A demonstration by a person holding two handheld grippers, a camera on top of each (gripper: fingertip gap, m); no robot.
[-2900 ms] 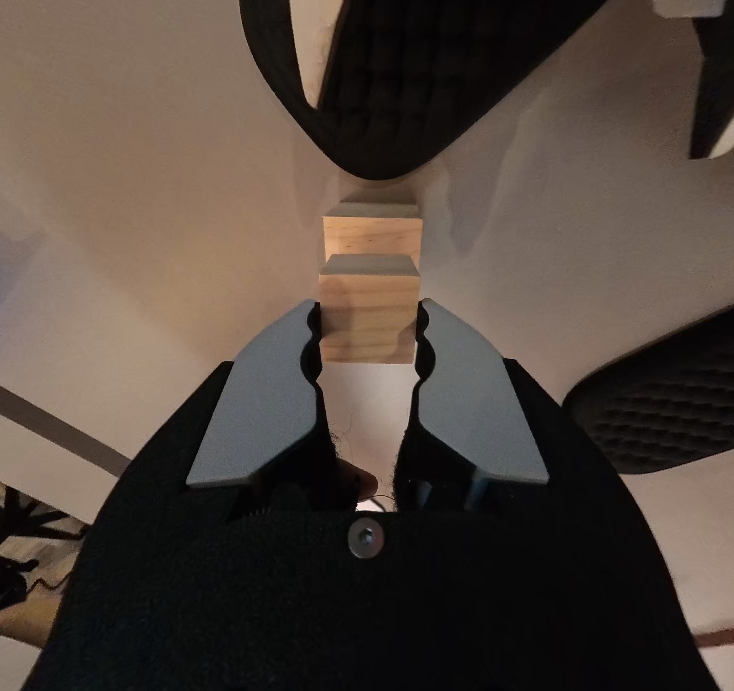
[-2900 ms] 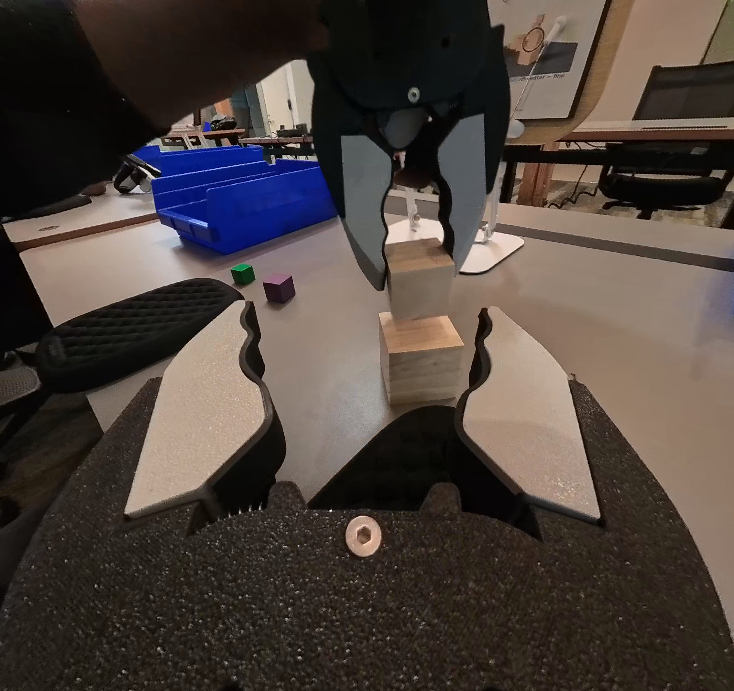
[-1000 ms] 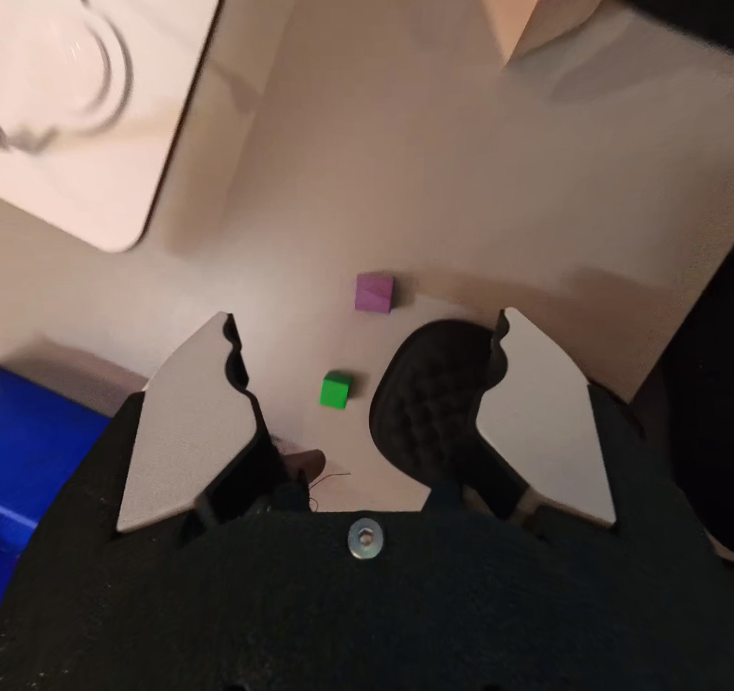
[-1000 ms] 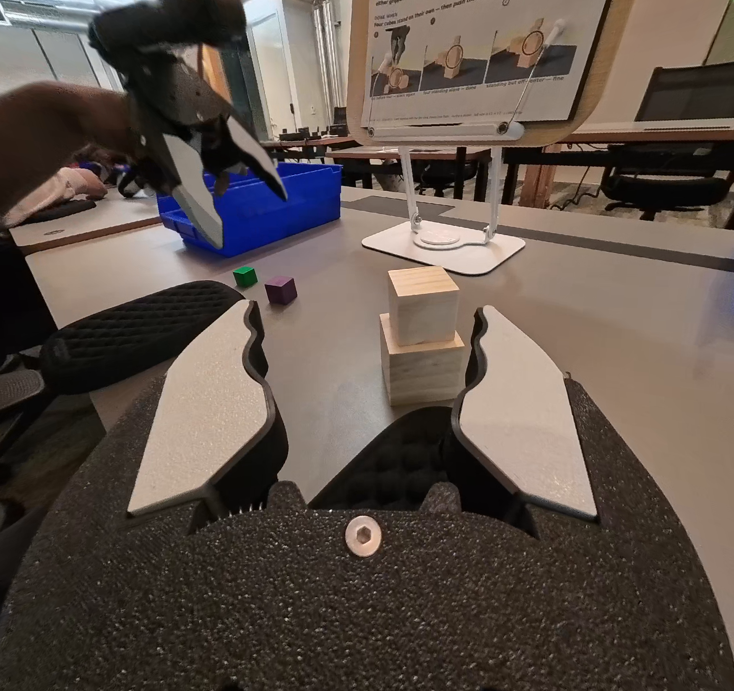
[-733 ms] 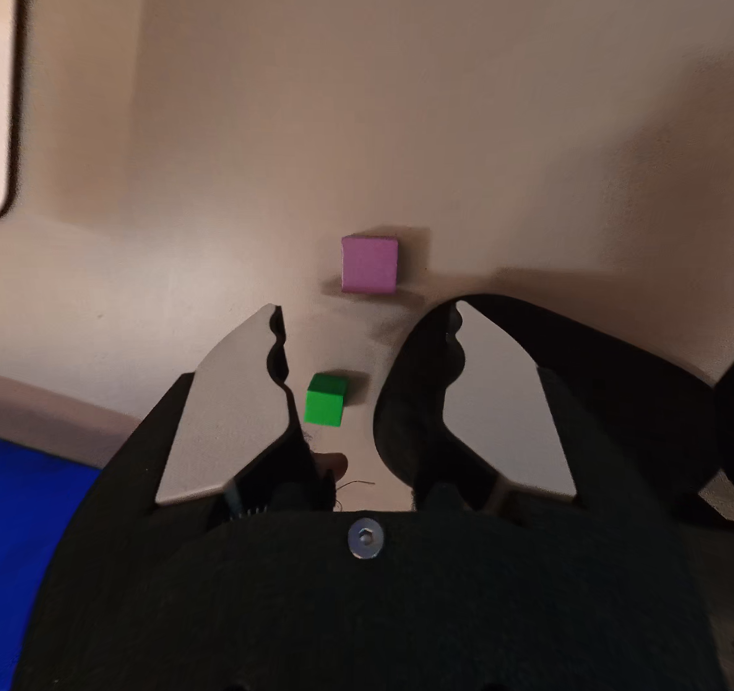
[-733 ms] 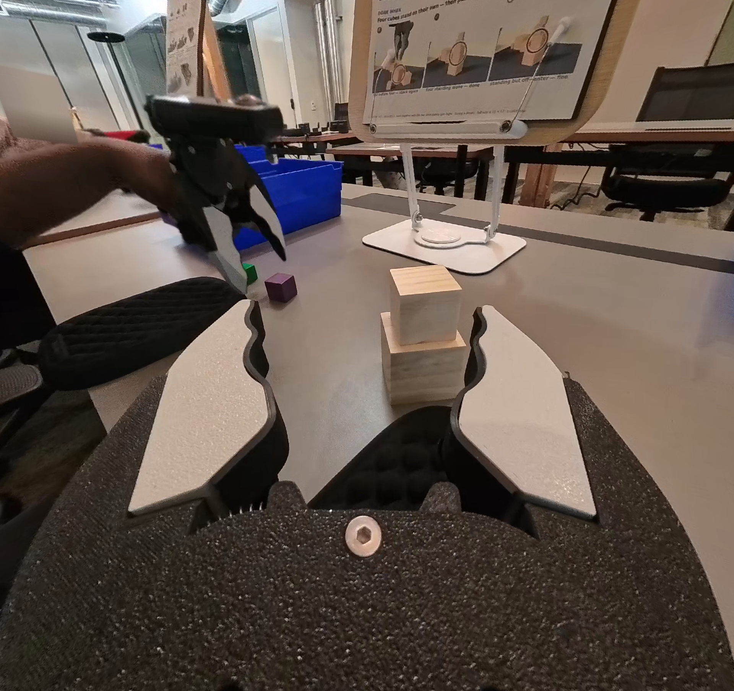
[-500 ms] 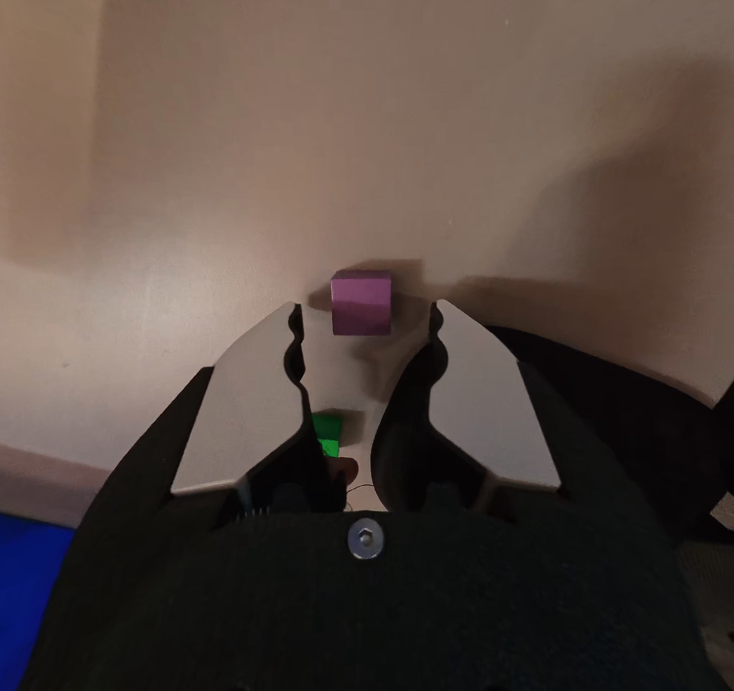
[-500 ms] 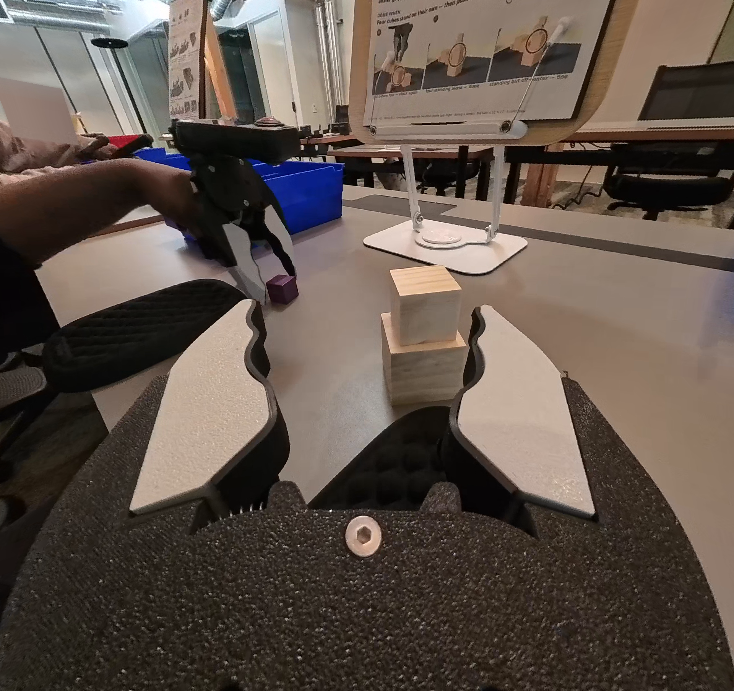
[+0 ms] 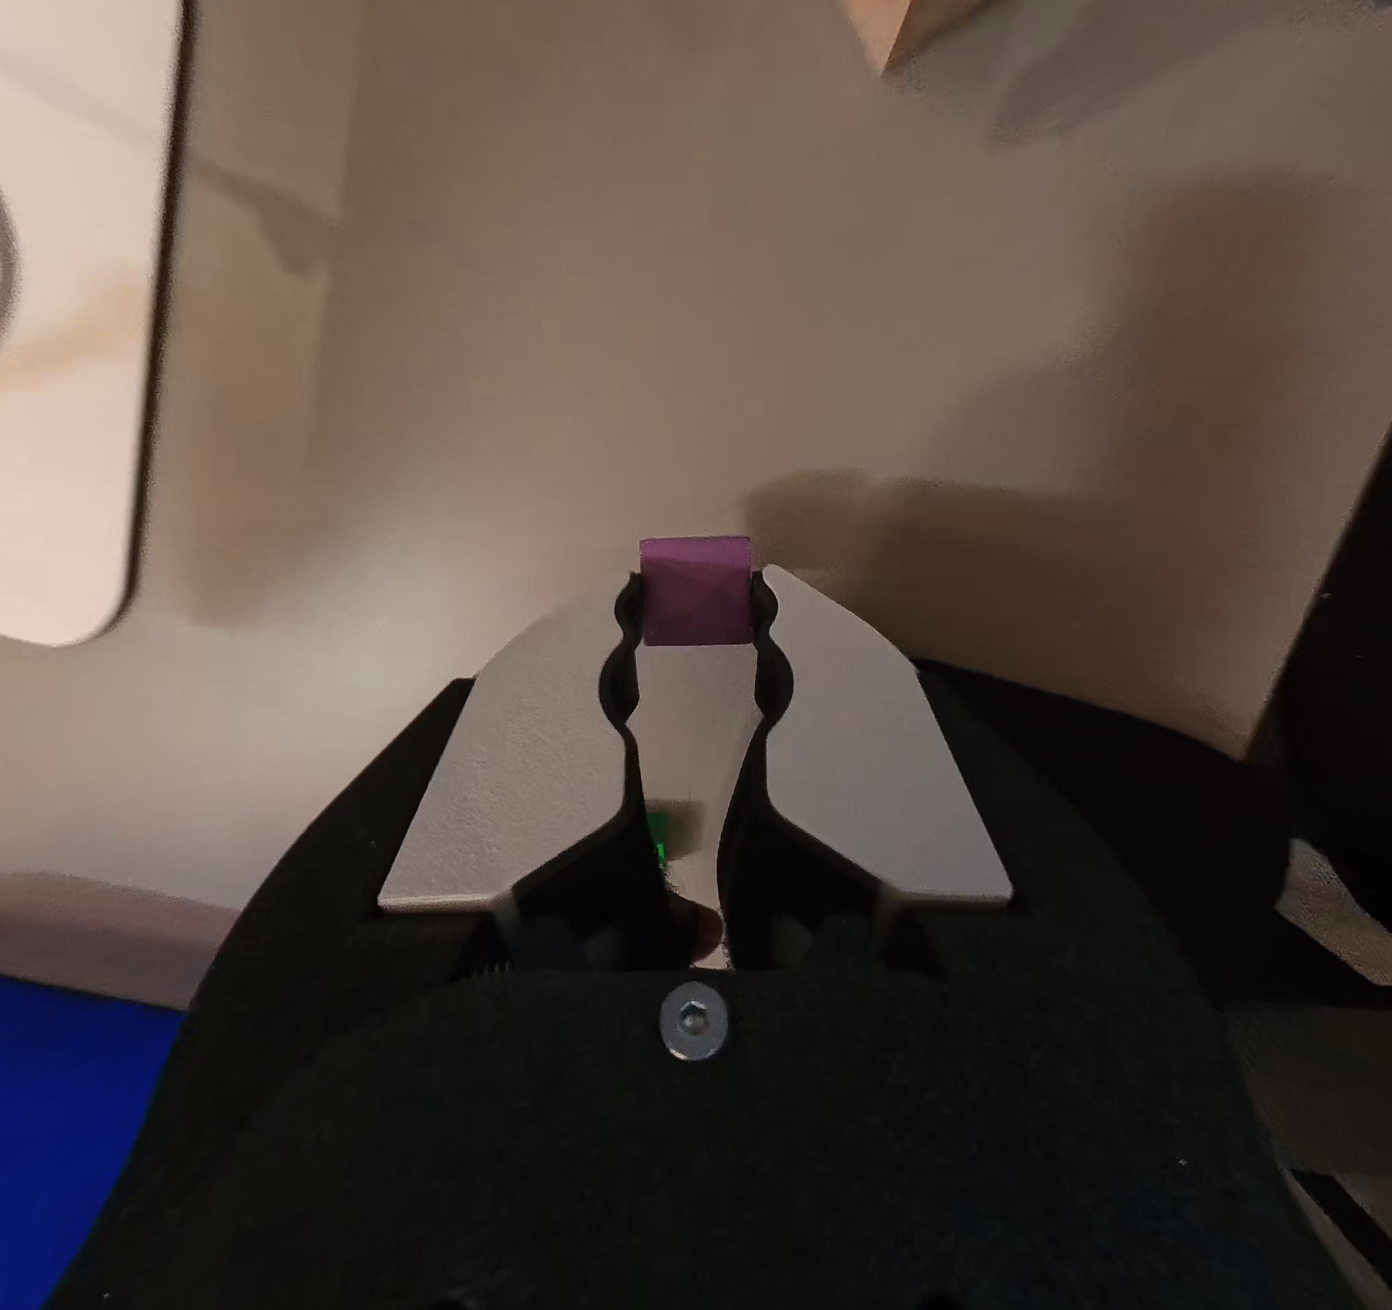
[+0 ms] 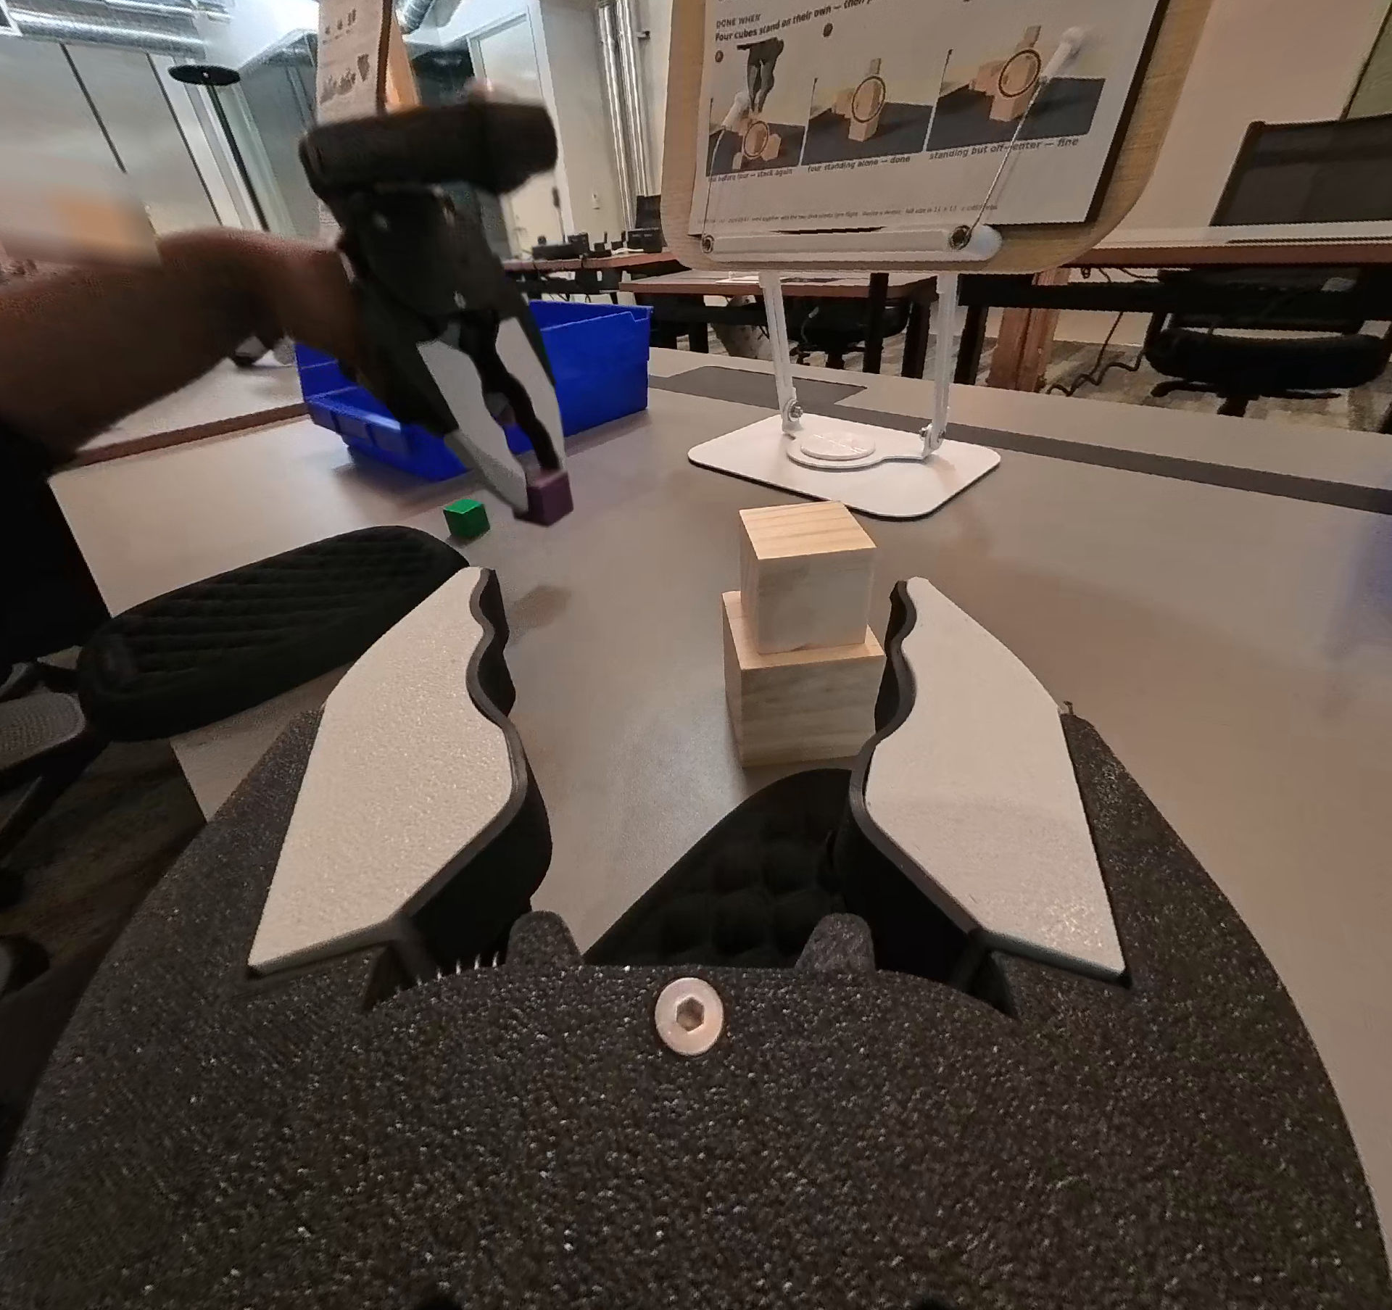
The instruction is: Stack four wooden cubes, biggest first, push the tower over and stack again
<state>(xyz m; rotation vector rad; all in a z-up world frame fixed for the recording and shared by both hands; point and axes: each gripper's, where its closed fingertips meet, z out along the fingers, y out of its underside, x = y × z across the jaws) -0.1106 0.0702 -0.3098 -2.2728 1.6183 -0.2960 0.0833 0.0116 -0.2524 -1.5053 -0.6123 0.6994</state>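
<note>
Left claw (image 9: 697,600): clamped on the purple cube (image 9: 695,591), pads pressing both sides, lifted off the table (image 10: 1130,596).
Right claw (image 10: 697,626): fingers apart, empty, just short of the two stacked wooden blocks (image 10: 804,633).
Green cube (image 10: 465,518): loose on the table.

Left gripper (image 9: 696,596), at frame centre in its wrist view, fingers nearly closed, pads pressing a small cube; a forearm (image 10: 151,325) extends it from the left. Right gripper (image 10: 697,641), lower centre, jaws wide apart, gripping nothing.
</note>
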